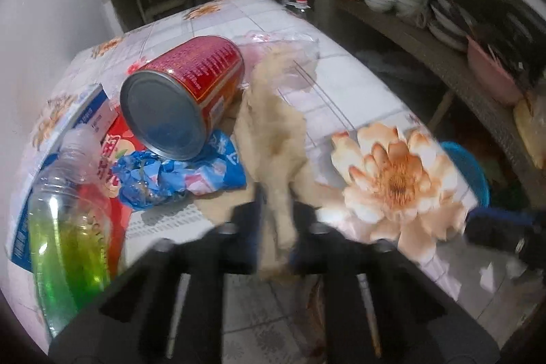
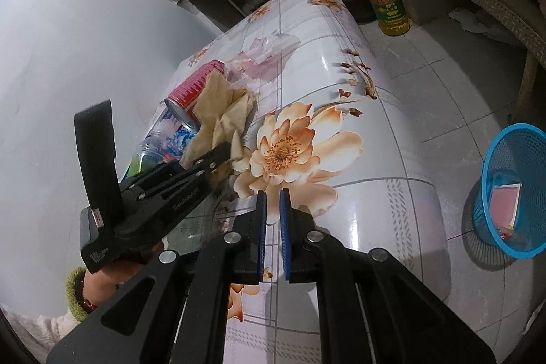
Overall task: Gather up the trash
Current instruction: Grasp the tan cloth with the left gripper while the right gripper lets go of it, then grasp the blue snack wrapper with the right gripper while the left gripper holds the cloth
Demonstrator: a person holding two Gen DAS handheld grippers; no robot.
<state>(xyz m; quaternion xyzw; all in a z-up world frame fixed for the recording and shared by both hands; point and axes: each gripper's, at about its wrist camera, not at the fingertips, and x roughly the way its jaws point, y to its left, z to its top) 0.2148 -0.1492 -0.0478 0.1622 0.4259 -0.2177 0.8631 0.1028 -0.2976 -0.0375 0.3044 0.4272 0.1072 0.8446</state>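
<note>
A: Along the left edge of the tabletop (image 2: 375, 159) lies the rubbish heap. Take it from the left?

B: Leftmost is a clear plastic bottle (image 1: 68, 220) with green liquid, lying on a flattened red-and-blue carton (image 1: 112, 139). Just beside it is a crumpled blue wrapper (image 1: 184, 176), and a red can (image 1: 191, 94) on its side rests partly on that wrapper. Right of the can is the crumpled brown paper (image 1: 269, 132), with a clear plastic bag (image 1: 290, 53) behind it toward the far edge.

A: And the step in hand?

B: Picking up the brown paper. The left gripper (image 1: 276, 227) has its jaws clamped on the near end of it; most of the paper appears to rest on the tabletop, touching the can.

A: The other side?

B: The right gripper (image 2: 272, 210) hangs over the near edge, by the big printed flower (image 2: 290, 149), jaws nearly together with nothing between them.

A: What does the next move call for?

B: I'd say lifting the paper clear without dragging the can, which could roll, then carrying it right, past the tabletop's right edge, to the blue basket (image 2: 512, 190) on the floor. The basket already holds some scraps.
</note>
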